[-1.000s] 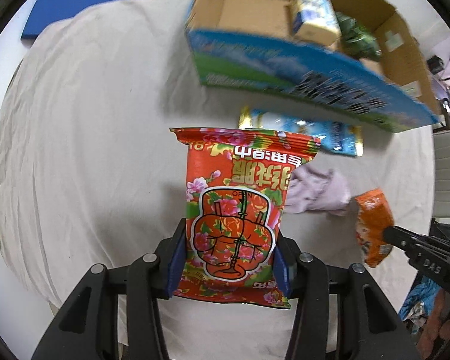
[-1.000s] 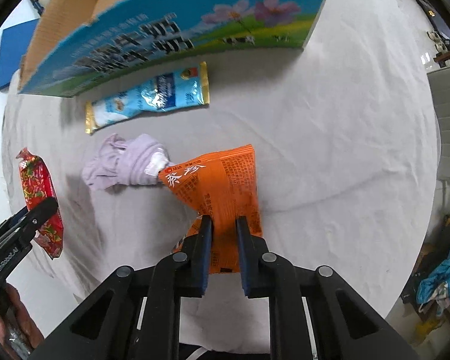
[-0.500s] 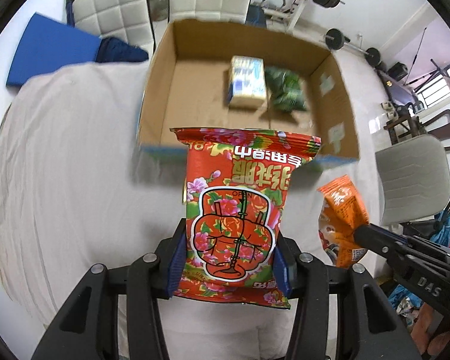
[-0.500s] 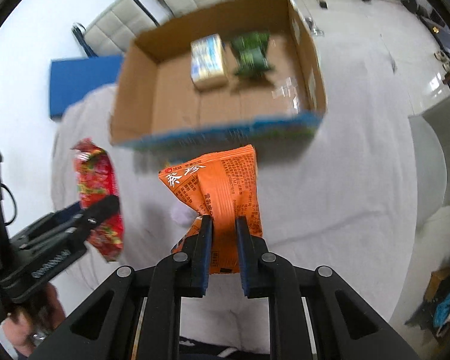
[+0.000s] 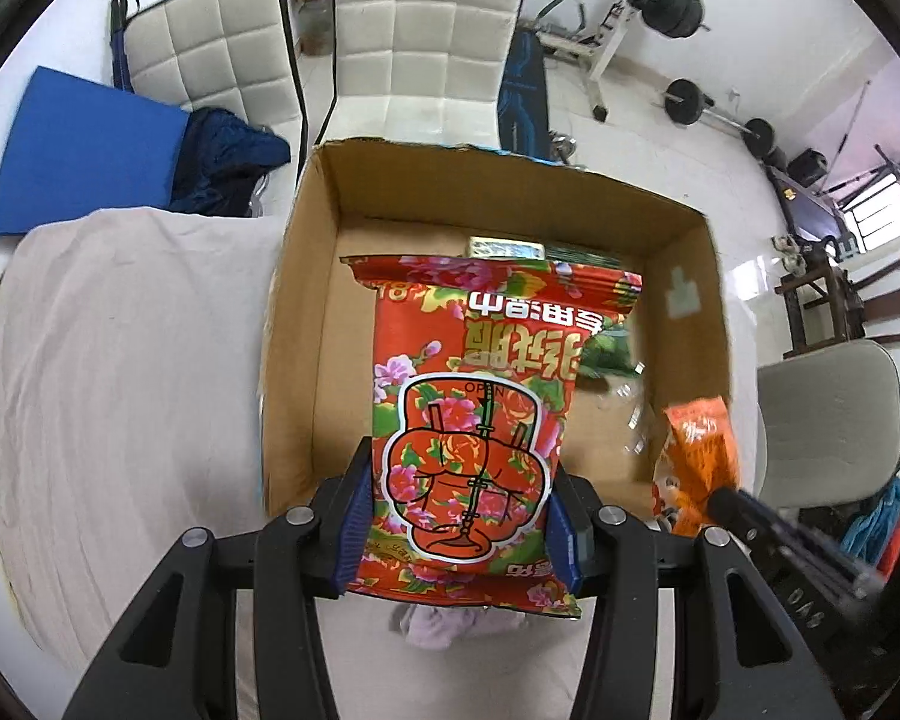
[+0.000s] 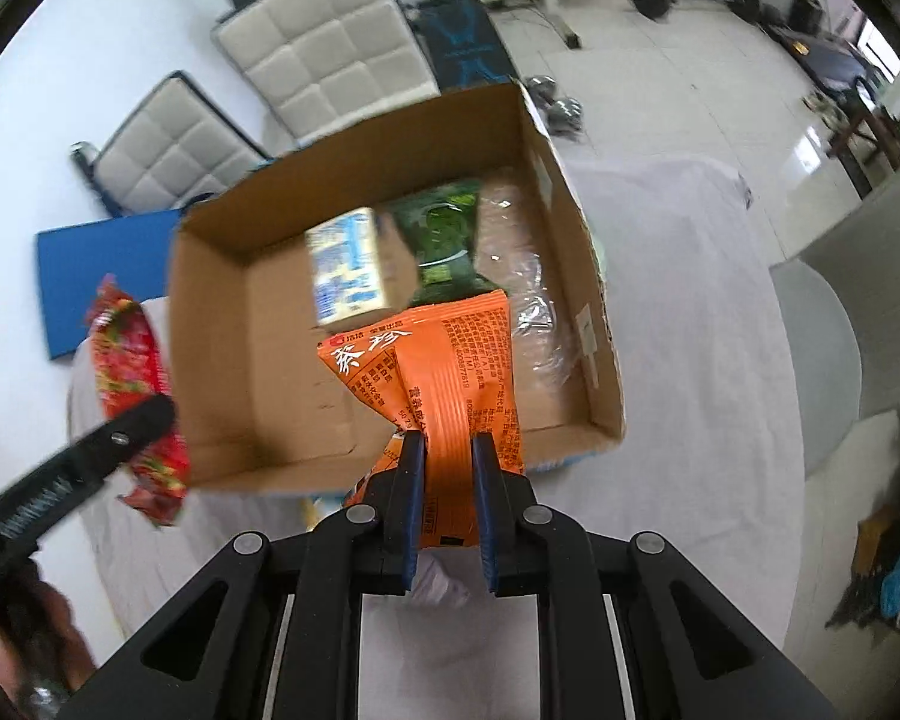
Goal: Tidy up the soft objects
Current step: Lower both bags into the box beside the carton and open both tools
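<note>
I have the left gripper (image 5: 459,516) raised above the near edge of the cardboard box (image 5: 306,312), pointing forward and down, its blue pads pinching the lower half of the red floral snack bag (image 5: 480,420). The bag stands flat between the jaws with its print upside down to my camera, and its top end hangs over the open box.

My right gripper (image 6: 447,480) is likewise held up at the near wall of the cardboard box (image 6: 210,372), jaws clamped on the waist of the orange snack packet (image 6: 438,378), which crumples where they squeeze it and fans out above the box floor. From the left view that same orange snack packet (image 5: 699,456) shows at the box's right near corner, gripped by the other tool (blurred there).

Inside the box, toward the far wall, lie a blue-and-white pack (image 6: 348,267) and, just beside it on the right, a dark green packet (image 6: 444,246); a patch of clear tape glints on the floor near the right wall.

Under both grippers, on the cloth-covered table (image 5: 120,390), a bunched lilac cloth (image 5: 450,624) lies just outside the box. Two white padded chairs (image 5: 432,36) stand beyond the box, and a blue mat (image 5: 84,150) lies at the left.
</note>
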`<state>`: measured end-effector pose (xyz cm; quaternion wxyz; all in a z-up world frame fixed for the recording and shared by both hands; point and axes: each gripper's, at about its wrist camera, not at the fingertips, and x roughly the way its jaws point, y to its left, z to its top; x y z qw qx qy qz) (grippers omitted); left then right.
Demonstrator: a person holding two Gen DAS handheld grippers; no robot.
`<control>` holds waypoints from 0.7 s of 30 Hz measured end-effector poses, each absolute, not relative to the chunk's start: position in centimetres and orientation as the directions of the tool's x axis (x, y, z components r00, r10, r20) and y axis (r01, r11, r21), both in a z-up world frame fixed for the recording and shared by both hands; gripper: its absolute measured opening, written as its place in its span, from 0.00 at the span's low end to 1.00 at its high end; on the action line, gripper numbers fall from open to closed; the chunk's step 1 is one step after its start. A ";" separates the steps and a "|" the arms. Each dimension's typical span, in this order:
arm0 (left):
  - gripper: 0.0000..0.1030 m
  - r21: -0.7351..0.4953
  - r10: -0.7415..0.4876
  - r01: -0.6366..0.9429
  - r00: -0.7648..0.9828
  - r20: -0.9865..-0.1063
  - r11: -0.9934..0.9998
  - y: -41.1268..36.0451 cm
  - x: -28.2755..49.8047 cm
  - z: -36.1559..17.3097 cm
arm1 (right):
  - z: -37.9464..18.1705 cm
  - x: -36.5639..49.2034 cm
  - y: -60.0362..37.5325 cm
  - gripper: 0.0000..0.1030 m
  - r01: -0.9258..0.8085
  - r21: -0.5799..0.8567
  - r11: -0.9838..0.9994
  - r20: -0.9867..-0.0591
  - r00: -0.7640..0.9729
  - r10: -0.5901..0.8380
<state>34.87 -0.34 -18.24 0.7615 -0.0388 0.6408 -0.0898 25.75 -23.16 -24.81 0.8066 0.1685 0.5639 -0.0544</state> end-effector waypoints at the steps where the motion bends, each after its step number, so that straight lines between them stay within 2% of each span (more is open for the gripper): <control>1: 0.45 -0.176 -0.186 0.079 0.151 -0.971 0.981 -0.3 35.6 -18.8 | -25.7 26.1 -23.1 0.16 0.287 0.199 0.937 -0.931 0.353 0.090; 11: 0.45 -0.138 -0.140 0.047 0.051 -0.989 0.989 -0.4 42.7 -24.5 | -30.9 30.9 -23.0 0.16 0.316 0.117 0.942 -0.961 0.275 0.028; 21: 0.45 -0.095 -0.093 0.086 -0.026 -0.995 0.992 -1.7 47.1 -29.4 | -34.2 32.5 -23.4 0.16 0.319 0.108 0.941 -0.969 0.244 0.029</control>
